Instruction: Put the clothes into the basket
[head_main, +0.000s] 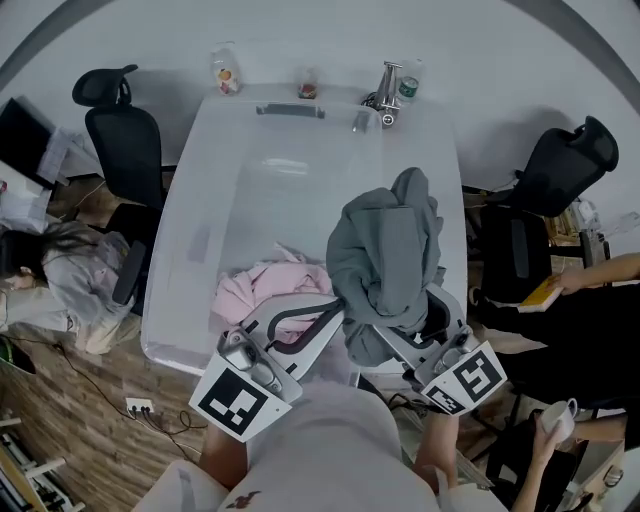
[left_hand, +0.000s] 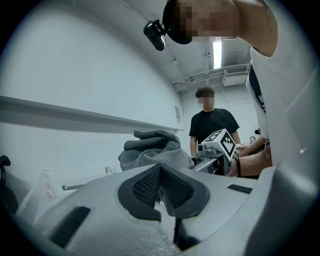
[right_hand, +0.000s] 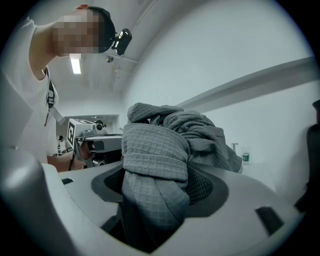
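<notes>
A grey waffle-knit garment (head_main: 385, 250) hangs bunched above the near right part of a big translucent white basket (head_main: 190, 230). Both grippers hold it from below. My left gripper (head_main: 335, 312) has its jaws closed on a thin fold of the cloth (left_hand: 155, 147), pinched between the dark pads (left_hand: 161, 192). My right gripper (head_main: 385, 335) is shut on a thick roll of the same garment (right_hand: 165, 150), which spills over its jaws (right_hand: 155, 195). Pink clothes (head_main: 265, 285) lie inside the basket at its near left.
Black office chairs stand at the left (head_main: 125, 140) and right (head_main: 560, 170) of the basket. Small bottles (head_main: 225, 70) and a metal fitting (head_main: 385, 95) sit by its far end. People are close by on the left (head_main: 60, 270) and right (head_main: 600, 290).
</notes>
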